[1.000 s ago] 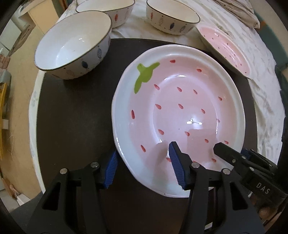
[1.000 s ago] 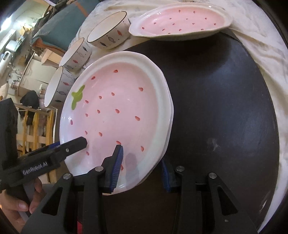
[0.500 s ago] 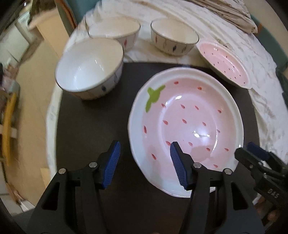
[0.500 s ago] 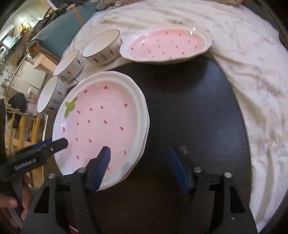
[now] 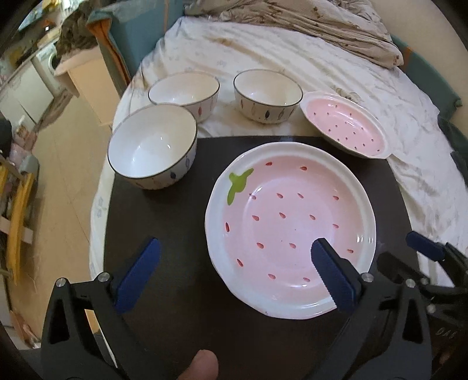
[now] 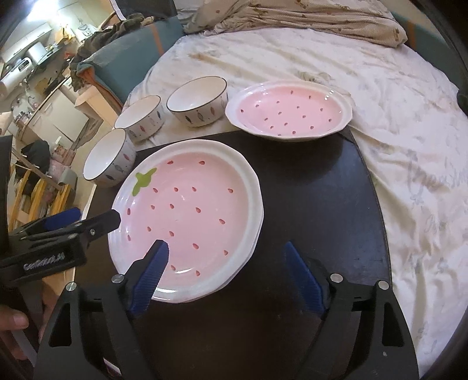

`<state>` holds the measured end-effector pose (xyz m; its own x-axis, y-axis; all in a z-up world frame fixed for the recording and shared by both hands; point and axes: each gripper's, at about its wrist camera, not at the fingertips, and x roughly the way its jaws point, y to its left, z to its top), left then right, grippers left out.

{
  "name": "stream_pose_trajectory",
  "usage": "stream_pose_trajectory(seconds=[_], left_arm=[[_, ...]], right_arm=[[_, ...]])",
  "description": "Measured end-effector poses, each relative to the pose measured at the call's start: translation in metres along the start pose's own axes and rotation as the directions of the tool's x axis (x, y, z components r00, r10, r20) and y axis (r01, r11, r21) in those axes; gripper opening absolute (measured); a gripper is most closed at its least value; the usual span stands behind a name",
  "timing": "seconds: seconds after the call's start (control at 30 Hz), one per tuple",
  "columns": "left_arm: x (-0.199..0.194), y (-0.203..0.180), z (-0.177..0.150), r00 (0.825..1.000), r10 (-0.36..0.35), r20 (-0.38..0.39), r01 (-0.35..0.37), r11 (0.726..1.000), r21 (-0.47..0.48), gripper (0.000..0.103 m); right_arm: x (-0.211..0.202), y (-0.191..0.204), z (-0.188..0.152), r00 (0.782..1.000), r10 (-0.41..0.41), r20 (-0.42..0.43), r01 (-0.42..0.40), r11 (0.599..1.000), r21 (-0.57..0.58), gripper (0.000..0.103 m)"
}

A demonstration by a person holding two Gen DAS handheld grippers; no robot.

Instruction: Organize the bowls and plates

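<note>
A pink strawberry plate (image 5: 292, 222) (image 6: 190, 216) lies on the round dark table (image 5: 163, 222) (image 6: 316, 204); in the right wrist view it rests on another plate. A second pink plate (image 5: 346, 127) (image 6: 288, 109) sits at the table's far edge on the bedsheet. One white bowl (image 5: 152, 146) (image 6: 109, 159) stands on the table's left; two more bowls (image 5: 184, 93) (image 6: 199, 99) stand on the sheet. My left gripper (image 5: 234, 271) is open and empty above the plate's near left rim. My right gripper (image 6: 225, 274) is open and empty above its near right rim.
A white bedsheet (image 6: 380, 102) covers the bed behind and right of the table, with a crumpled blanket (image 5: 307, 26) at the back. Wooden furniture (image 5: 84, 79) and floor lie to the left.
Both grippers opened off the pink plate's rim and pulled back and up. The plate now lies flat on the table.
</note>
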<state>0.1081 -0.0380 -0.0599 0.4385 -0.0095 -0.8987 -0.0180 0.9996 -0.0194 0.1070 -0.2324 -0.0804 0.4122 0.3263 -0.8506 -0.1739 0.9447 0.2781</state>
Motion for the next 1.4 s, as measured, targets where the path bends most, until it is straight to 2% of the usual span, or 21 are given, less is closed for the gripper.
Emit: stream_pose_trajectory(seconds=[0.13,0.3,0.43,0.6,0.9,1.17,1.4], left_arm=[[-0.003,-0.001,0.001,1.0,0.015,0.014,-0.015,1.0,0.0,0.102],[-0.002,-0.004,0.011,1.0,0.02,-0.014,-0.02,0.999,-0.035,0.102],[-0.01,-0.014,0.023,0.994,0.106,0.026,-0.105,0.994,-0.022,0.102],[-0.017,-0.027,0.039,0.996,0.087,0.026,-0.087,0.996,-0.005,0.102],[-0.017,-0.051,0.064,0.992,0.112,0.051,-0.113,0.993,0.033,0.102],[0.004,-0.059,0.083,0.997,0.07,-0.031,-0.071,0.996,-0.046,0.102],[0.029,-0.072,0.1,0.994,0.095,-0.054,-0.097,0.995,-0.03,0.102]], right_arm=[[-0.013,-0.006,0.001,0.999,0.01,0.036,-0.011,1.0,0.029,0.085],[-0.035,-0.014,0.007,0.996,0.017,0.084,-0.022,0.999,0.048,0.085],[-0.043,-0.019,0.014,0.996,0.018,0.092,-0.023,0.999,0.046,0.085],[-0.053,-0.028,0.031,0.993,0.023,0.114,-0.03,0.998,0.054,0.085],[-0.064,-0.061,0.057,0.989,0.0,0.149,-0.013,0.996,0.09,0.085],[-0.06,-0.103,0.083,0.988,-0.001,0.152,-0.029,0.98,0.195,0.085],[-0.035,-0.142,0.101,0.995,0.013,0.097,-0.042,0.952,0.304,0.085]])
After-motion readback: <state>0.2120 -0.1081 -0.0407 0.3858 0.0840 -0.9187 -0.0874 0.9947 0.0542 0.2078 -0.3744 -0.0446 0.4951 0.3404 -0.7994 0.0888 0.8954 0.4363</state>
